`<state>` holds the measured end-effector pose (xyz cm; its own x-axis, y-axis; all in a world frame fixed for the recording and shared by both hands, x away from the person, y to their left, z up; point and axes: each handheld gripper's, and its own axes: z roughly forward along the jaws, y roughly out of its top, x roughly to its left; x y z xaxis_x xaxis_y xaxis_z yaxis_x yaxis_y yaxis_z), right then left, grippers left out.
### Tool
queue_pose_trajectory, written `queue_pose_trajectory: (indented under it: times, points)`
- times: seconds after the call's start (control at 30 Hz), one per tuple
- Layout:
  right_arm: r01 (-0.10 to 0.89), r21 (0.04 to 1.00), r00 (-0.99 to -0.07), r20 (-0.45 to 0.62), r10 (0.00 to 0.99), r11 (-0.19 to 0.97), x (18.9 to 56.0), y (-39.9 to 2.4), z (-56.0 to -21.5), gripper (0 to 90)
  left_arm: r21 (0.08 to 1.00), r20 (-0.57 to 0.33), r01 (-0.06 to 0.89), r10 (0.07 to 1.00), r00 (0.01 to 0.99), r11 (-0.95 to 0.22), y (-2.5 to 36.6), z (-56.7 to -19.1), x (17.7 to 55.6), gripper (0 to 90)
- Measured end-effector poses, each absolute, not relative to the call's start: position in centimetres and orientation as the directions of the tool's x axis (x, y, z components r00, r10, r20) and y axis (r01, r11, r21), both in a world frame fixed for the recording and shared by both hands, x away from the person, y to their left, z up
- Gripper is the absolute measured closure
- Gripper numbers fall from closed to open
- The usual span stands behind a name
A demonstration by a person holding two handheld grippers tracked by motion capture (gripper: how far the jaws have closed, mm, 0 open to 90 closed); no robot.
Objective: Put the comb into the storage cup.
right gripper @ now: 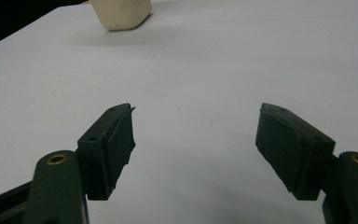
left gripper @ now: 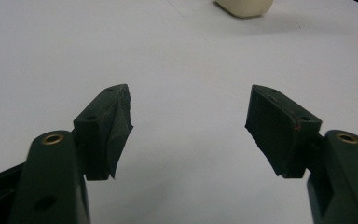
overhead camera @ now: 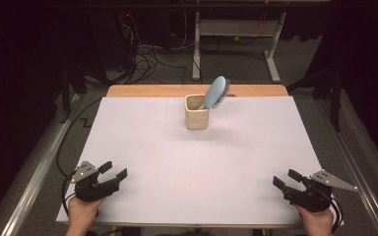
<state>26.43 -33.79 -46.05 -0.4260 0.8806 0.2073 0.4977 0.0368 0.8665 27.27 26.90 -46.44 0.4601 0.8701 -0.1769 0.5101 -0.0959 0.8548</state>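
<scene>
White table [overhead camera: 177,162] stretches wide, and at its 12 o'clock edge a cream cup [overhead camera: 197,118] stands with a blue hairbrush [overhead camera: 215,92] leaning out toward 1 o'clock. Left gripper [overhead camera: 113,171] sits at 7 o'clock, jaws spread, empty; right gripper [overhead camera: 287,178] at 5 o'clock, likewise spread, both angled inward.

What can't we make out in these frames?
- Hairbrush handle: high view, its lower end is hidden inside the cup.
- Cup's inside: high view, its wall and the brush hide what else it holds.
- Cup in the left gripper view and the right gripper view: the top edge cuts off all but the base, so no brush.
- Bristles: high view, too small to make out.
- Left tongs and right tongs: open, empty.
</scene>
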Motion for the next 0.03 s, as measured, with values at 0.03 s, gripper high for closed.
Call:
queue_pose_trajectory:
  times: [0.03]
  points:
    - [0.499, 0.866, -0.426, 0.211, 0.880, 0.034, 26.44, -33.80, -46.06, 28.6, 0.854, -0.179, 0.512, 0.871, 0.457, -0.093, 26.93, -46.46, 27.27, 31.5]
